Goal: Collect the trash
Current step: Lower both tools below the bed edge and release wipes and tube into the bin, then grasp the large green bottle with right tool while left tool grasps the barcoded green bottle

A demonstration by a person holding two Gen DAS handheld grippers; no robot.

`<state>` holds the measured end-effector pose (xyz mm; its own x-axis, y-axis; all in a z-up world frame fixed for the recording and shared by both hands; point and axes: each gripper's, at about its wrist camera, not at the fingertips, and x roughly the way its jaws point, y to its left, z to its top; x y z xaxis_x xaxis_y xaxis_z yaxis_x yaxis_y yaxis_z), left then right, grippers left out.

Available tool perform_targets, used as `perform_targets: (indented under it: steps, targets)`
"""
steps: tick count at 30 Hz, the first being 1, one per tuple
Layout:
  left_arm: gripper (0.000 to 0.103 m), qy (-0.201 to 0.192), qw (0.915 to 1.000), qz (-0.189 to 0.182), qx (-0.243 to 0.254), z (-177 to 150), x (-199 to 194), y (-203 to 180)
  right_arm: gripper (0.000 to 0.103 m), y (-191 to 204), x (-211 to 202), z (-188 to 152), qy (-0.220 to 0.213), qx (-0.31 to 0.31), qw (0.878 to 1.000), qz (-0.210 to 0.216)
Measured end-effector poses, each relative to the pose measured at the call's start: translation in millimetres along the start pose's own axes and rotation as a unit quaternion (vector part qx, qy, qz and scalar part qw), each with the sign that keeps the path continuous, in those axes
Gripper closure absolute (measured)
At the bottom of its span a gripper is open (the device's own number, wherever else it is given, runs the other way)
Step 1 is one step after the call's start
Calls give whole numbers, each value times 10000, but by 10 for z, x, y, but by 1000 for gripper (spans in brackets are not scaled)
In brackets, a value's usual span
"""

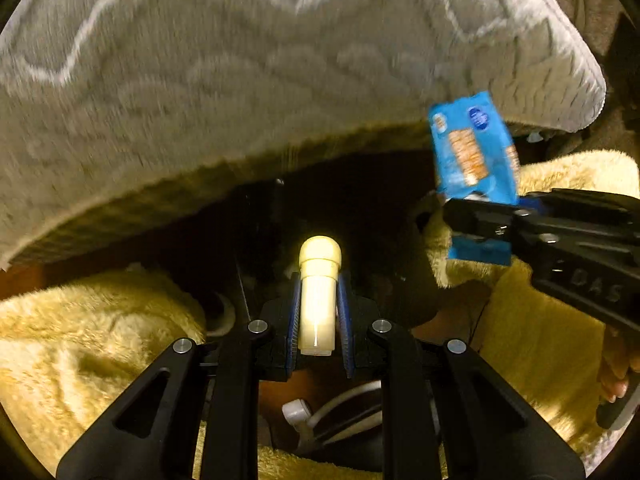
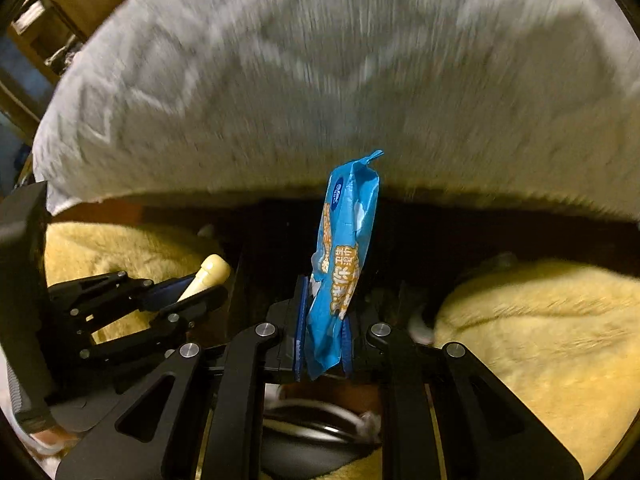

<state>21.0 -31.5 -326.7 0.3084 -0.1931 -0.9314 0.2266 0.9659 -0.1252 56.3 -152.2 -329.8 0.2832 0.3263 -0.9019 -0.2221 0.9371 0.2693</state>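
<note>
In the left wrist view my left gripper [image 1: 319,284] is shut on a small cream plastic bottle [image 1: 318,308] with a rounded cap, which stands upright between the blue pads. My right gripper [image 1: 476,232] comes in from the right, shut on a blue snack wrapper [image 1: 472,148]. The right wrist view shows that wrapper [image 2: 344,248] edge-on, pinched near its lower end in the right gripper [image 2: 324,304]. At its left the left gripper [image 2: 212,288] holds the cream bottle [image 2: 210,272]. Both grippers point steeply down over a dark gap [image 1: 360,216].
A thick grey patterned rug or cushion [image 1: 240,80] fills the top of both views. Fluffy yellow fabric [image 1: 100,340] lies on either side of the dark gap. A white cable [image 1: 340,404] runs below the left gripper. A hand [image 1: 616,376] shows at the right edge.
</note>
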Motion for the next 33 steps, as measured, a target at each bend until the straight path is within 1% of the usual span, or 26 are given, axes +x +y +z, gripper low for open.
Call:
perform_targets:
  steps: [2, 6, 10, 12, 14, 15, 17, 19, 22, 23, 24, 26, 27, 29, 32, 33]
  targets:
    - [87, 57, 10000, -31, -15, -19, 55, 14, 87, 0, 87, -15, 57, -19, 10000, -43]
    - [87, 133, 9999, -71, -15, -21, 135, 48, 87, -38, 220, -1, 175, 6, 9998, 14]
    - [86, 238, 9996, -104, -82, -17, 213, 70, 84, -58, 201, -9, 134, 26, 9999, 6]
    - [84, 268, 9995, -105, -88, -8, 244, 98, 84, -76, 181, 8, 106, 36, 9999, -41]
    - [76, 240, 9996, -87, -76, -32, 225, 99, 82, -93, 167, 35, 80, 60, 9999, -103]
    - [76, 219, 9997, -78, -79, -6, 211, 113, 80, -113, 157, 42, 55, 70, 9999, -120]
    - [73, 150, 9998, -32, -88, 19, 160, 117, 61, -153, 113, 68, -10, 119, 9999, -100]
    - [69, 100, 9999, -20, -106, 45, 127, 125, 56, -177, 81, 96, -59, 146, 9999, -31]
    - [66, 23, 9999, 2, -138, 102, 57, 150, 54, -198, 22, 145, -152, 181, 9997, 10]
    - [63, -5, 9999, 9, -139, 140, 40, 147, 52, -209, -23, 162, -217, 178, 9996, -12]
    - [61, -52, 9999, 28, -132, 155, 2, 151, 49, -214, -89, 183, -321, 160, 9993, -55]
    - [52, -187, 9997, 51, -119, 201, -107, 162, 37, -230, -216, 217, -513, 131, 9985, -127]
    - [50, -243, 9996, 52, -127, 212, -141, 172, 33, -239, -314, 242, -658, 121, 9976, -167]
    - [42, -400, 9991, 25, -143, 249, -256, 164, 22, -242, -462, 288, -892, 107, 9957, -235]
    - [34, -725, 9973, 42, -110, 348, -510, 150, 14, -234, -754, 396, -1336, 17, 9901, -425]
    - [33, -803, 9967, 51, -97, 368, -571, 132, 12, -212, -876, 445, -1542, -46, 9868, -487]
